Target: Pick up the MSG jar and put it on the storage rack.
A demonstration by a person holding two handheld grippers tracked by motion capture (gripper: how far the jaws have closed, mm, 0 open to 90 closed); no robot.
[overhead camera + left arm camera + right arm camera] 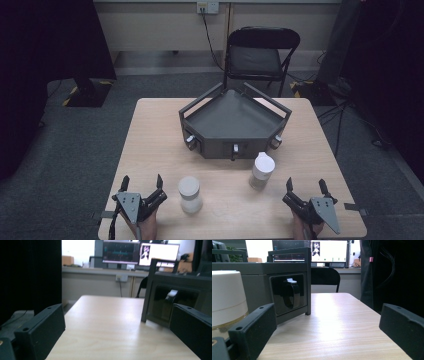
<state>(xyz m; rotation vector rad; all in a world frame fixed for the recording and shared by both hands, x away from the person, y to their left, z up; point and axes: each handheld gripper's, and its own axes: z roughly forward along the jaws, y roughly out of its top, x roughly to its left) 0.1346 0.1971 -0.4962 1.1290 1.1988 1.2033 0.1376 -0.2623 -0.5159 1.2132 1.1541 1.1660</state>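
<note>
High view alone reveals the left jar [190, 194].

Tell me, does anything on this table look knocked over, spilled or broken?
Nothing stands out. The two white-capped jars stand upright, the dark tray sits flat on the table, and the left tongs and right tongs rest open at the near edge.

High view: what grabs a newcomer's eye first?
The dark angular tray at the table's far middle dominates. In front of it stand two pale lidded containers: the near-left container beside the left tool, and the right container nearer the tray, left of the right tool. Both tools rest open at the near edge, holding nothing.
</note>
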